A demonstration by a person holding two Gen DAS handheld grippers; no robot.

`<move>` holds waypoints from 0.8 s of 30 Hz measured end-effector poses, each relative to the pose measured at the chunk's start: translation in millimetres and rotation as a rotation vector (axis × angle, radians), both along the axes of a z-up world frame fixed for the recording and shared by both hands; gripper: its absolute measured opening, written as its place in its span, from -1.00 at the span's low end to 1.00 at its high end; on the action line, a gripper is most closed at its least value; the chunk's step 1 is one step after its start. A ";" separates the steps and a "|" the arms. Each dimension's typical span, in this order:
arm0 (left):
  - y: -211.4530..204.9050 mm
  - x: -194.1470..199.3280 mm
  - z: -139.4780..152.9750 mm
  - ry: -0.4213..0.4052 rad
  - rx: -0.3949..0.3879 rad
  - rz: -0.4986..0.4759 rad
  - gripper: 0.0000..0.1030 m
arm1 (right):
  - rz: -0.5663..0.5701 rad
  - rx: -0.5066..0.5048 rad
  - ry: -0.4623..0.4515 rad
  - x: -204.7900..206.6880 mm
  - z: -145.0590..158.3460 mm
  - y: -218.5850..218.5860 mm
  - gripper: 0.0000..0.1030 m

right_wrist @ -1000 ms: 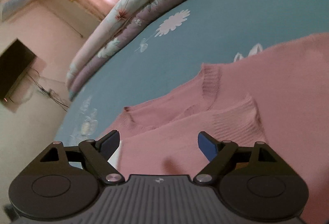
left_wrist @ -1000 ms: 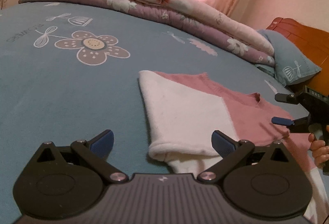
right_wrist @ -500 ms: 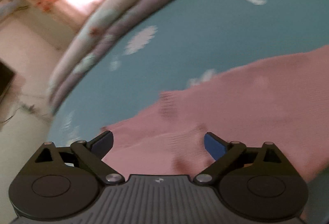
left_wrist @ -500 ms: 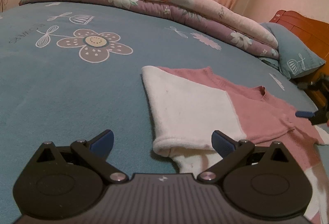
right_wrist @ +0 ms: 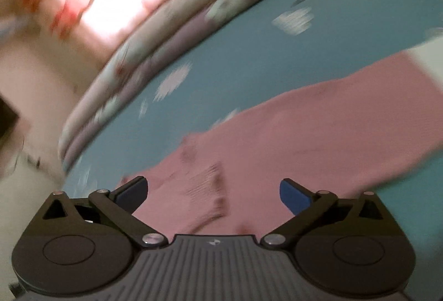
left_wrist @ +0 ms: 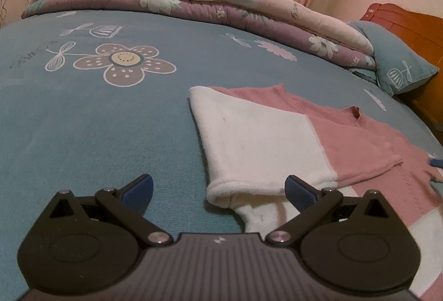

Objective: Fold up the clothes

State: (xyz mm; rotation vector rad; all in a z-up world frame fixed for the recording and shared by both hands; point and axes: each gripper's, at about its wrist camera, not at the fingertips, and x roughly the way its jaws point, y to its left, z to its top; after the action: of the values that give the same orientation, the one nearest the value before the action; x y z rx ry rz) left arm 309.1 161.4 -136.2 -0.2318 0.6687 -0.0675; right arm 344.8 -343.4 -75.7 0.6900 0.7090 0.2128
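A pink and white sweater (left_wrist: 277,135) lies partly folded on the blue bedsheet (left_wrist: 97,129), its white part laid over the pink body. My left gripper (left_wrist: 218,184) is open just above the sheet, and the white cuff (left_wrist: 238,187) lies between its fingertips untouched. The right wrist view is blurred by motion. There my right gripper (right_wrist: 213,187) hovers over the pink knit (right_wrist: 304,135), its jaws opening wide, with nothing pinched between them. One blue pad of the right gripper's fingers (left_wrist: 436,162) shows at the right edge of the left wrist view.
A rolled floral quilt (left_wrist: 221,5) runs along the far side of the bed under a curtained window. A blue pillow (left_wrist: 398,63) leans on a wooden headboard (left_wrist: 409,24) at the right. Bare sheet spreads to the left of the sweater.
My right gripper has pulled away to the right, almost leaving the left wrist view, and its jaws have widened. The left gripper stayed where it was.
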 end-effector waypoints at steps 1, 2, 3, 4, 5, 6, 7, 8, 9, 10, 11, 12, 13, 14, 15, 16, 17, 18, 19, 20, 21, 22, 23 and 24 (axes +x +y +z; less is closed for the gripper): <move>0.1 -0.5 -0.2 -0.004 -0.001 0.001 0.96 | -0.031 0.018 -0.008 -11.7 -1.9 -17.9 1.00; -0.1 -1.4 -0.4 -0.008 -0.001 0.004 0.96 | -0.060 0.038 -0.014 -22.9 -5.1 -34.7 1.00; -0.4 -2.5 -0.7 -0.012 -0.001 0.007 0.96 | -0.090 0.057 -0.020 -34.0 -8.4 -51.5 1.00; -0.9 -4.0 -0.6 -0.015 0.001 0.011 0.96 | -0.124 0.071 -0.030 -43.7 -13.7 -66.0 1.00; -1.7 -5.9 -0.4 -0.017 0.005 0.017 0.96 | -0.161 0.083 -0.042 -52.7 -20.0 -79.4 1.00; -3.3 -7.7 0.5 -0.016 0.012 0.021 0.96 | -0.197 0.094 -0.054 -61.8 -26.3 -92.8 1.00; -5.6 -9.6 2.3 -0.014 0.022 0.024 0.96 | -0.230 0.121 -0.057 -65.4 -30.1 -104.8 1.00; -9.0 -12.3 5.4 -0.018 0.034 0.026 0.96 | -0.262 0.155 -0.056 -66.6 -32.7 -116.2 1.00; -13.7 -15.2 9.5 -0.027 0.047 0.023 0.96 | -0.282 0.183 -0.060 -62.7 -33.9 -124.5 1.00; -19.5 -18.0 13.7 -0.035 0.056 0.019 0.96 | -0.298 0.194 -0.068 -59.6 -31.9 -132.6 1.00; -25.7 -20.8 17.9 -0.043 0.062 0.016 0.96 | -0.316 0.198 -0.078 -57.8 -28.8 -141.2 0.99; -34.3 -23.9 22.0 -0.049 0.064 0.012 0.96 | -0.334 0.201 -0.087 -56.0 -25.6 -149.7 0.99; -43.2 -27.7 24.5 -0.050 0.053 0.002 0.96 | -0.352 0.202 -0.084 -52.9 -25.8 -158.7 0.98; -51.9 -31.7 26.4 -0.049 0.037 -0.010 0.96 | -0.370 0.202 -0.074 -49.2 -27.6 -167.8 0.96; -61.4 -36.0 27.4 -0.042 0.012 -0.039 0.96 | -0.387 0.193 -0.055 -45.9 -30.0 -178.3 0.92; -72.0 -40.5 28.0 -0.034 -0.004 -0.074 0.96 | -0.413 0.180 -0.027 -43.2 -33.0 -187.0 0.90; -82.9 -45.1 28.5 -0.026 -0.017 -0.110 0.96 | -0.437 0.168 0.000 -41.9 -35.7 -195.6 0.87; -93.7 -49.7 29.1 -0.017 -0.029 -0.146 0.96 | -0.457 0.168 0.011 -43.0 -39.1 -205.8 0.84; -104.5 -54.8 30.0 -0.010 -0.034 -0.181 0.96 | -0.477 0.186 0.011 -42.7 -43.3 -212.9 0.77; -115.3 -60.0 31.1 -0.004 -0.037 -0.215 0.96 | -0.498 0.226 0.009 -44.9 -48.3 -222.8 0.77; -124.4 -64.5 32.2 0.001 -0.036 -0.249 0.96 | -0.509 0.259 0.001 -47.2 -52.9 -231.8 0.75; -132.8 -68.6 33.5 0.004 -0.031 -0.280 0.96 | -0.516 0.285 -0.011 -48.9 -57.1 -239.5 0.67; -141.4 -72.5 34.7 0.003 -0.022 -0.304 0.96 | -0.523 0.306 -0.020 -49.8 -60.5 -247.0 0.64; -149.7 -76.2 35.5 0.000 -0.011 -0.323 0.96 | -0.528 0.324 -0.029 -50.2 -63.6 -254.6 0.63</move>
State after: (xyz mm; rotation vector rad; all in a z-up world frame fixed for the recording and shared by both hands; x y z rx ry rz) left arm 232.9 11.8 -100.7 -0.1327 0.7013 -0.3804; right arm 294.6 -598.0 -139.3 1.1557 0.4461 -0.1526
